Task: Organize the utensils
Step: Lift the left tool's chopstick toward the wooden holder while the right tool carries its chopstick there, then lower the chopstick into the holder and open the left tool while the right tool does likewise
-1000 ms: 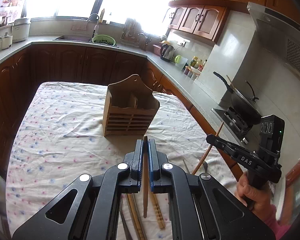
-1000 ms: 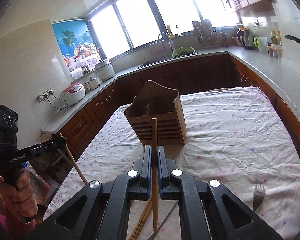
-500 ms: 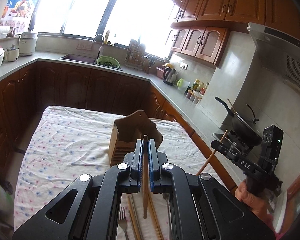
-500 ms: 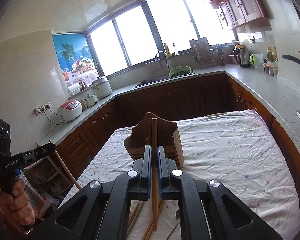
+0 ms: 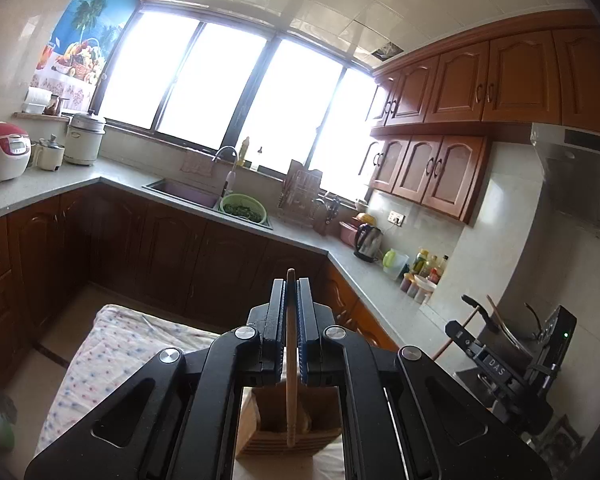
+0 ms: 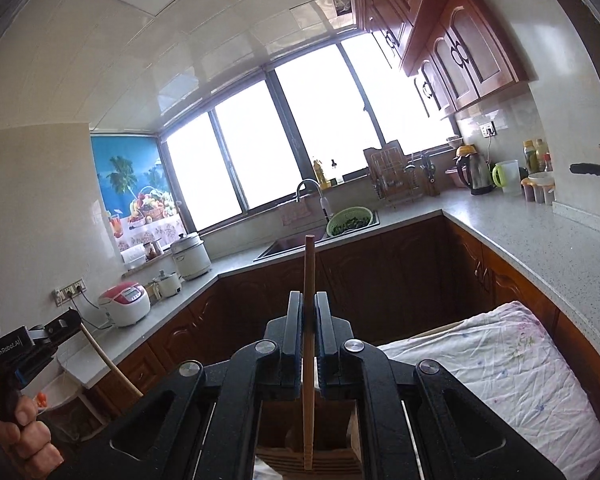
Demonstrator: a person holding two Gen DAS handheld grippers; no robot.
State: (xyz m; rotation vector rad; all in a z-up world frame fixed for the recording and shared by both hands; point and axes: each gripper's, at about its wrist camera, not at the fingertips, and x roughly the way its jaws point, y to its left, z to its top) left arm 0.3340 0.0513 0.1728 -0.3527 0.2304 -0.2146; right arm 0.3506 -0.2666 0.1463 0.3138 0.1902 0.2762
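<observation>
Both tools clamped on one chopstick apiece, left tool (image 5: 291,292) w/ chopstick (image 5: 290,360), right tool (image 6: 309,308) w/ chopstick (image 6: 309,340), sticks near-vertical, tips down directly over wooden holder (image 5: 288,428) on tabletop (image 6: 500,360); neither noticeably nearer.

Home kitchen, lived-in, not a lab mock-up.

Wraparound grey countertop (image 6: 532,240) sat on dark wood base cabinets (image 5: 172,256), with matching wall cabinets (image 5: 480,88) at 2 o'clock in the left wrist view. Sink (image 5: 188,194) and tap (image 5: 228,164) were under the big window (image 5: 228,92) at 12, a green colander (image 5: 243,208) of greens beside them, and a dish rack (image 5: 300,196) at 1. Rice cooker (image 5: 2,156) at 9, kettle (image 6: 476,174) and condiment bottles (image 6: 536,158) at 2 in the right wrist view, a wok (image 5: 508,332) under the range hood (image 5: 580,176) at 3. Table (image 6: 500,360) had a floral cloth.
</observation>
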